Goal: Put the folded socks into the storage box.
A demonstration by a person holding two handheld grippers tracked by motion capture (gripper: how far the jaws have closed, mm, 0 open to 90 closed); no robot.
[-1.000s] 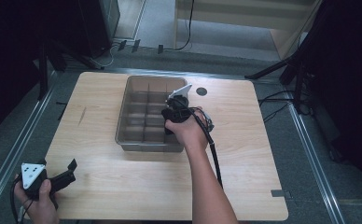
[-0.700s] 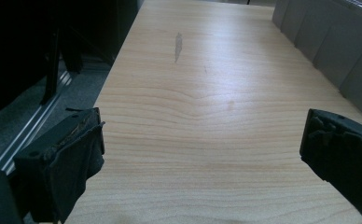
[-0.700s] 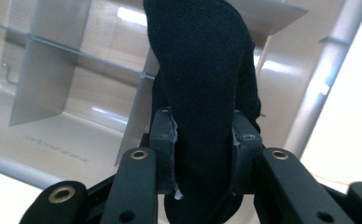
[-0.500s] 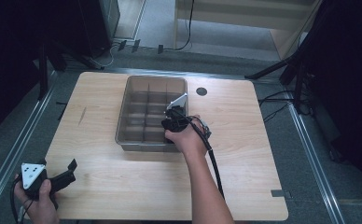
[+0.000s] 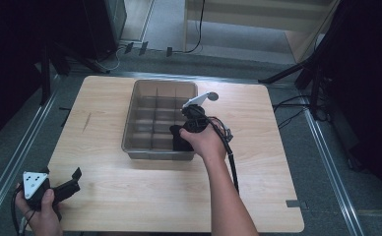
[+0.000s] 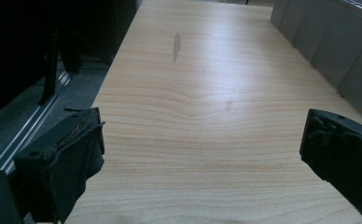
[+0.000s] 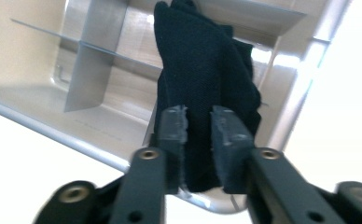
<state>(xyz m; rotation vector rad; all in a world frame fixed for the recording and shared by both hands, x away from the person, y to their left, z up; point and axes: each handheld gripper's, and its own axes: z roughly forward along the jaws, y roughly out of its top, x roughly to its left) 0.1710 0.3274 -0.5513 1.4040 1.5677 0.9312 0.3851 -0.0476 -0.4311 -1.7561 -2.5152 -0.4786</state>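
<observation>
At the grey divided bin's (image 5: pixel 149 147) five-o'clock corner, the right gripper (image 7: pixel 198 123) pinches a dark cloth (image 7: pixel 205 70), while the left gripper (image 6: pixel 202 149), at the table's (image 5: pixel 144 196) seven o'clock, gapes wide, holding nothing.

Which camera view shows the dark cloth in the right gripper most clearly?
The right gripper view: the dark cloth is close there, pinched between the right gripper jaws, hanging into a corner compartment of the grey tray. The high view shows it as a small dark patch under the hand.

The divided bin (image 5: pixel 144 142) stands ahead and right of the left gripper (image 5: pixel 76 173); the right gripper (image 7: pixel 198 128) pinches dark cloth (image 7: pixel 206 70) in its near-right compartment.
</observation>
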